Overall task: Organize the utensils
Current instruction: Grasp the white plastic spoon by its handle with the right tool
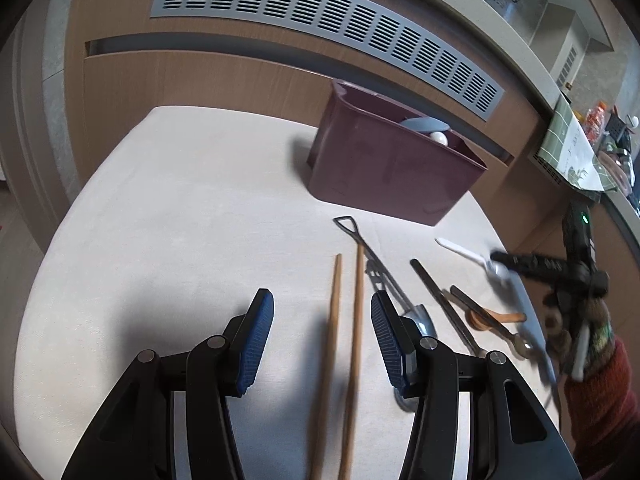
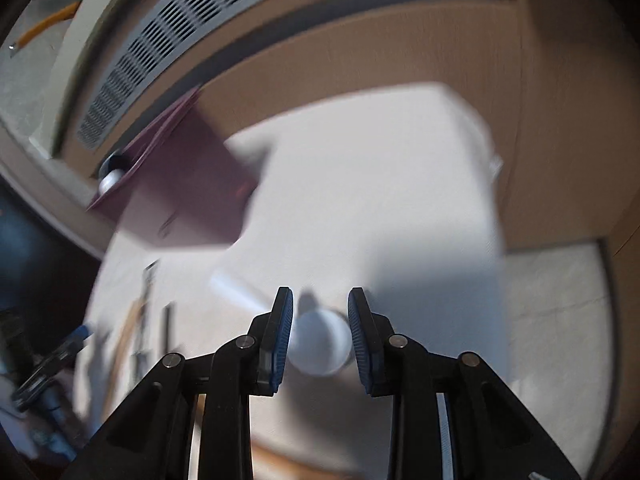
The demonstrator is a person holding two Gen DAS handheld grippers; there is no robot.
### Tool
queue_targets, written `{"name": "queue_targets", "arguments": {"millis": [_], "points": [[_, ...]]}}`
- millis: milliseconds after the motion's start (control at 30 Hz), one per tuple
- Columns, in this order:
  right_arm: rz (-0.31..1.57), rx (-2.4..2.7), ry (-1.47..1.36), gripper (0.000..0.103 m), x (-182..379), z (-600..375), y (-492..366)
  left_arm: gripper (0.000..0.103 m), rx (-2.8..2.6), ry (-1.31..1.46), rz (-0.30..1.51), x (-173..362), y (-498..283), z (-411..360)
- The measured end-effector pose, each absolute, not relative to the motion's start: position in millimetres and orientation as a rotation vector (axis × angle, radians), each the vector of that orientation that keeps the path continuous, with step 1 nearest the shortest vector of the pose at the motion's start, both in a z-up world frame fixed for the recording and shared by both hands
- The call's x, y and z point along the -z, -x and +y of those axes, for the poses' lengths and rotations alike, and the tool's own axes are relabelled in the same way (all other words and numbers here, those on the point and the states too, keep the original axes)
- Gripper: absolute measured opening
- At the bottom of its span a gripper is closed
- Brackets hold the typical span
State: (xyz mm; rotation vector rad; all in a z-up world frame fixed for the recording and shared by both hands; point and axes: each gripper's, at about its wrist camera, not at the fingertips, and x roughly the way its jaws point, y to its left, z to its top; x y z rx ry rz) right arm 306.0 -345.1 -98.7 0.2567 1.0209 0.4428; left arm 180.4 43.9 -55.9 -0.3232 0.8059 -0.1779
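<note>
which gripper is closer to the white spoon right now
Right. The right gripper has its jaws either side of the white spoon bowl; contact is unclear. The left gripper straddles the wooden chopsticks, well away from the spoon.

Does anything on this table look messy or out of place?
Yes. Near the table's right edge, a wooden spoon lies crossed under a dark-handled utensil, unlike the neatly parallel chopsticks. Nothing looks spilled or broken.

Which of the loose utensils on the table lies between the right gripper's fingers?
The white plastic spoon; its bowl sits between the right gripper's blue pads, unlike the others.
</note>
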Motion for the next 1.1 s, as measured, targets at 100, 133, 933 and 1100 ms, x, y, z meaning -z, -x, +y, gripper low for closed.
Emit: {"name": "queue_targets", "arguments": {"millis": [100,133,933,1100], "points": [[1.081,-0.614,-0.228,0.027,100.3,-312.4,-273.2,0.052,0.178,0.329,0.812,57.6,-182.0,44.9],[1.076,-0.633,-0.183,0.027,97.8,-303.0,-263.8,0.052,0.182,0.328,0.814,58.0,-182.6,43.7],[0.846,-0.432,0.079,0.009,71.9,-261.9,-268.5,0.052,0.245,0.221,0.902,63.5,-186.2,6.9],[0.795,-0.399,0.017,0.009,64.9,-286.6,-239.7,0.052,0.228,0.188,0.9,61.8,-185.2,-1.3]]}}
